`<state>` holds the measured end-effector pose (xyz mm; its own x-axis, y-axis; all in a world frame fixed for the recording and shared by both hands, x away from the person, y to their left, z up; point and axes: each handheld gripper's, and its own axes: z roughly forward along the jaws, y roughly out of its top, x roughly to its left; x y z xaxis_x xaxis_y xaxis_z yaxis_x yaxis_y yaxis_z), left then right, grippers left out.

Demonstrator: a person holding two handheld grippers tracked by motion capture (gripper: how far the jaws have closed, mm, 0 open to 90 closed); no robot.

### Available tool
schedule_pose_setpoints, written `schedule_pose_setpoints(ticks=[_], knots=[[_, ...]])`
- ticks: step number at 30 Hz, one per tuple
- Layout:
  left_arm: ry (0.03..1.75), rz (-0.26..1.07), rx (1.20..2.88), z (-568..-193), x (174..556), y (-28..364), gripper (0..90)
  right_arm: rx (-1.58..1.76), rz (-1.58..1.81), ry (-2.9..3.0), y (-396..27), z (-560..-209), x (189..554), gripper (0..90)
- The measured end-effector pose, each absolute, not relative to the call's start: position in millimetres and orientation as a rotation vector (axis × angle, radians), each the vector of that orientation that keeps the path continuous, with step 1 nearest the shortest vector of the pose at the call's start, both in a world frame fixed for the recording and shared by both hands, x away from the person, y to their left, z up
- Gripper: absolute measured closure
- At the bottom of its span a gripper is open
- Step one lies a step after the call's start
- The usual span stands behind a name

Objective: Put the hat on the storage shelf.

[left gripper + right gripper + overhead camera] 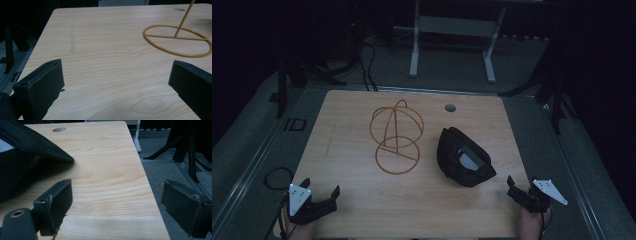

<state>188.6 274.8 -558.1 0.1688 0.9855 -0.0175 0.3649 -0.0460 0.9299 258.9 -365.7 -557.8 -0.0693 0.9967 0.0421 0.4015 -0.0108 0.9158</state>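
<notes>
Left gripper (pixel 318 196) low at near-left table (pixel 352 210) corner, jaws spread, empty. Right gripper (pixel 523 190) at near-right edge beside black cap (pixel 462 157), jaws spread, empty.

A light wood-grain worktop (pixel 362 200) has a small round hole (pixel 450 107) near its far edge. Grey carpeted floor (pixel 452 70) surrounds it (dimly lit), with a white metal frame (pixel 452 30) standing beyond, black cables (pixel 369 67) trailing nearby, and dark stands (pixel 557 95) at the right.
</notes>
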Motion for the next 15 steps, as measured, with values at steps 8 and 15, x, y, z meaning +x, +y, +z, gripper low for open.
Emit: schedule_pose_setpoints(ticks=[8, 15], knots=[[1.335, 0.88, 1.555, -557, 188, 276, 0.5, 1.504, 1.083, 1.568, -368, -558, 259, 10.2], [1.336, 0.875, 1.535, -556, 186, 276, 0.5, 1.528, 1.149, 1.539, -378, -533, 255, 10.2]])
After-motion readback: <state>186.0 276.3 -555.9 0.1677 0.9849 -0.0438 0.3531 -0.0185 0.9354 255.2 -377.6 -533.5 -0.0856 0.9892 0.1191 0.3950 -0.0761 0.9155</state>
